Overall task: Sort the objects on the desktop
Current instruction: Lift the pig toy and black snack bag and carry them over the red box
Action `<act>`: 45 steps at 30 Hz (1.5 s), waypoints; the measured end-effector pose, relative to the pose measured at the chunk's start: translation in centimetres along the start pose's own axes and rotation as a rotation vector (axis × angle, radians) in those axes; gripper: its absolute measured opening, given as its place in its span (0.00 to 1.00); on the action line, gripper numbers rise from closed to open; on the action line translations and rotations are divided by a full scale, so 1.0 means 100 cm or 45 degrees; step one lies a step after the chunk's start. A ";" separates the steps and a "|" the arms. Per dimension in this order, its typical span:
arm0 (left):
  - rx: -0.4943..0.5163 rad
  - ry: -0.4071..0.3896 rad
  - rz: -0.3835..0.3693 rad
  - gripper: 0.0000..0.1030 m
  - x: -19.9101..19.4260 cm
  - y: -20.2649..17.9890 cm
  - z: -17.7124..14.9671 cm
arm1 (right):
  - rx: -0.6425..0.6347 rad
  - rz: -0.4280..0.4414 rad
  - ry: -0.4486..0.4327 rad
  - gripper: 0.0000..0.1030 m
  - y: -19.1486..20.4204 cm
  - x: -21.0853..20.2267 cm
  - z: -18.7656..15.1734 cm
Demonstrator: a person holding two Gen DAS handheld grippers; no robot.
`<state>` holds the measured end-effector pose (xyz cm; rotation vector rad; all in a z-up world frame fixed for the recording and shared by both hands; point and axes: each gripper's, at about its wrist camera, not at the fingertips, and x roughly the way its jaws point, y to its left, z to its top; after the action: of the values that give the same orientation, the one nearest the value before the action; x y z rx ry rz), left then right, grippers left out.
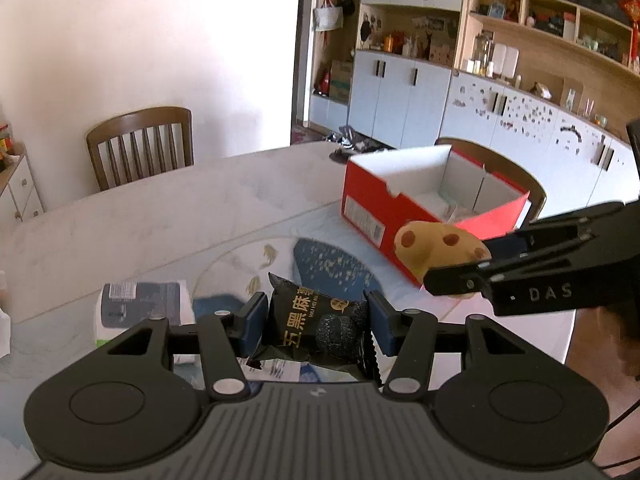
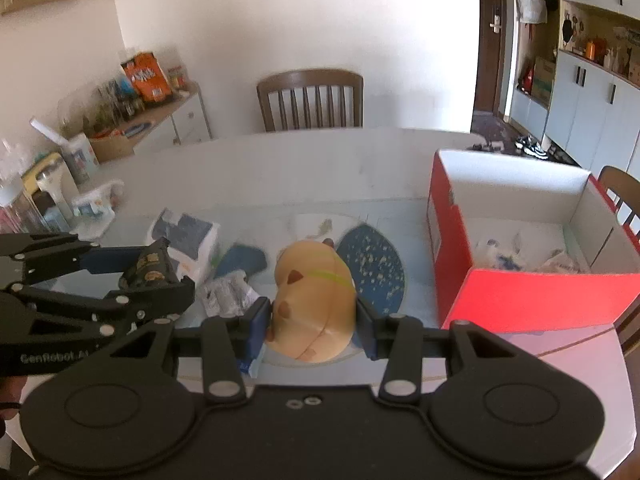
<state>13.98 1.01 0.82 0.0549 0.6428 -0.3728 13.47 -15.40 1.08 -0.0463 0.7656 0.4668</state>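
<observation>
Above the worktop (image 1: 120, 216), my left claw (image 1: 316, 320) grips a black snack packet (image 1: 316, 324) by its sides, while my right claw (image 2: 314, 316) clamps a tan plush toy (image 2: 312, 304). Both loads hang clear of the surface. The open red box (image 2: 532, 300) sits ahead and to the right of both claws. To do this well, I judge each claw should cross the near wall with room to spare and let go only once its load hangs over the box's floor, one claw at a time.

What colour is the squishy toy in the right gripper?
Tan-yellow toy with brown spots and a thin green stripe, clearest in the right wrist view.
</observation>
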 end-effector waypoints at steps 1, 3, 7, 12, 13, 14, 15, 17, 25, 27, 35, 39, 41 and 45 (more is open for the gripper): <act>-0.002 -0.007 -0.002 0.51 -0.002 -0.001 0.003 | 0.001 0.004 -0.007 0.43 -0.002 -0.003 0.001; -0.004 -0.034 -0.001 0.51 -0.005 -0.006 0.009 | -0.002 0.007 -0.016 0.43 -0.006 -0.010 0.004; 0.009 -0.064 -0.009 0.51 -0.006 -0.016 0.022 | -0.009 0.006 -0.028 0.43 -0.015 -0.019 0.010; 0.002 -0.052 -0.038 0.51 0.004 -0.027 0.037 | -0.001 -0.008 -0.042 0.43 -0.030 -0.026 0.018; 0.003 -0.045 -0.043 0.51 0.007 -0.029 0.040 | 0.002 -0.011 -0.041 0.43 -0.034 -0.027 0.019; 0.003 -0.039 -0.049 0.51 0.010 -0.032 0.042 | 0.005 -0.010 -0.041 0.43 -0.038 -0.027 0.020; 0.003 -0.034 -0.053 0.51 0.013 -0.034 0.045 | 0.005 -0.013 -0.040 0.43 -0.041 -0.028 0.021; 0.003 -0.024 -0.060 0.51 0.020 -0.040 0.050 | 0.001 -0.019 -0.038 0.43 -0.050 -0.029 0.024; 0.001 -0.005 -0.072 0.51 0.046 -0.062 0.070 | 0.004 -0.029 -0.046 0.43 -0.089 -0.026 0.037; -0.004 0.001 -0.073 0.51 0.056 -0.069 0.075 | 0.008 -0.026 -0.044 0.43 -0.102 -0.025 0.041; 0.006 0.007 -0.083 0.51 0.091 -0.099 0.094 | 0.005 -0.030 -0.038 0.42 -0.145 -0.020 0.052; 0.007 0.025 -0.102 0.51 0.111 -0.114 0.102 | 0.013 -0.037 -0.030 0.42 -0.166 -0.019 0.055; 0.010 0.034 -0.112 0.51 0.117 -0.119 0.104 | 0.013 -0.043 -0.025 0.42 -0.176 -0.018 0.055; 0.034 0.051 -0.130 0.51 0.135 -0.132 0.110 | 0.012 -0.067 -0.013 0.42 -0.195 -0.016 0.057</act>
<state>25.54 -17.40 2.46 0.0554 0.6821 -0.4797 24.49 -32.31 3.85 -0.0549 0.7545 0.4133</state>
